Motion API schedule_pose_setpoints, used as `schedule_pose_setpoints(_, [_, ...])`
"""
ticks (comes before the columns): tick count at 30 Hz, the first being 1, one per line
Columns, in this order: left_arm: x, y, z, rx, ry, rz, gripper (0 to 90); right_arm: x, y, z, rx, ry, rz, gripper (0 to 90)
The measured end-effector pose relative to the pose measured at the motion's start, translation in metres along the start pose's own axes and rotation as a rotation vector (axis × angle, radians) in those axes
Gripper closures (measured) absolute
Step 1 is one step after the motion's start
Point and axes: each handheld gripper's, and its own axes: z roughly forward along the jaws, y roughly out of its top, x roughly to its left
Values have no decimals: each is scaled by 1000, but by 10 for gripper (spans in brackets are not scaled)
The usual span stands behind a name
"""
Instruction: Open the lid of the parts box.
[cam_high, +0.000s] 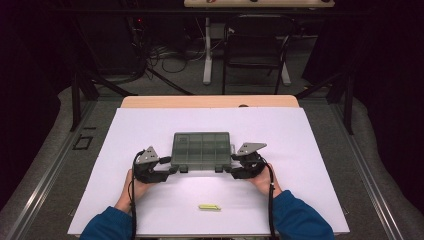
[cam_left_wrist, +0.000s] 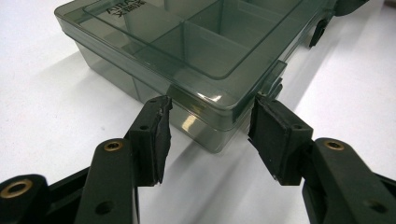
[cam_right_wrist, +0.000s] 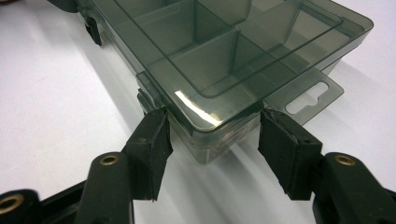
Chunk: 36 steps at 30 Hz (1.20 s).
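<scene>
- Item: smoky transparent compartment box (cam_high: 201, 150), lid closed, dividers visible through it. Lies flat near the middle of the white table sheet (cam_high: 150, 130), long axis running left to right across the table, two dark latches (cam_high: 181, 169) on the long edge facing the person.
- Left gripper (cam_high: 172, 169): at the box's near-left corner, pointing inward and forward. In the left gripper view (cam_left_wrist: 208, 135) the corner stands between the jaws; the pads (cam_left_wrist: 156, 135) sit at or just off the plastic on both sides. Jaws about half spread; whether they actually press on the corner cannot be told.
- Right gripper (cam_high: 232, 170): mirror position at the near-right corner. In the right gripper view (cam_right_wrist: 212, 135) the corner and lid edge lie between the jaws, with the clear hang tab (cam_right_wrist: 310, 95) off to one side. Jaws about half spread; firm contact likewise uncertain.
- Governing relation: the box lies directly ahead of both grippers, one short end to each hand, both equally near. Judged: any lift or lid-opening depends on both corners being taken evenly, since the long axis spans the gap between the hands.
- Also present: small yellow-green object (cam_high: 209, 207) on the sheet, well apart from the box, near the person.
</scene>
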Motion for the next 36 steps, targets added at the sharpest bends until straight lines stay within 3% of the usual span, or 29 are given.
schedule_pose_setpoints(7, [-1, 0, 0, -5, 1, -2, 491, 0, 1, 0, 7, -2, -7, 427])
schedule_pose_setpoints(14, [-1, 1, -1, 11, 8, 25, 473, 0, 1, 0, 7, -2, 4, 414])
schedule_pose_setpoints(36, [0, 2, -1, -7, -4, -2, 502, 1, 2, -1, 16, -12, 3, 436])
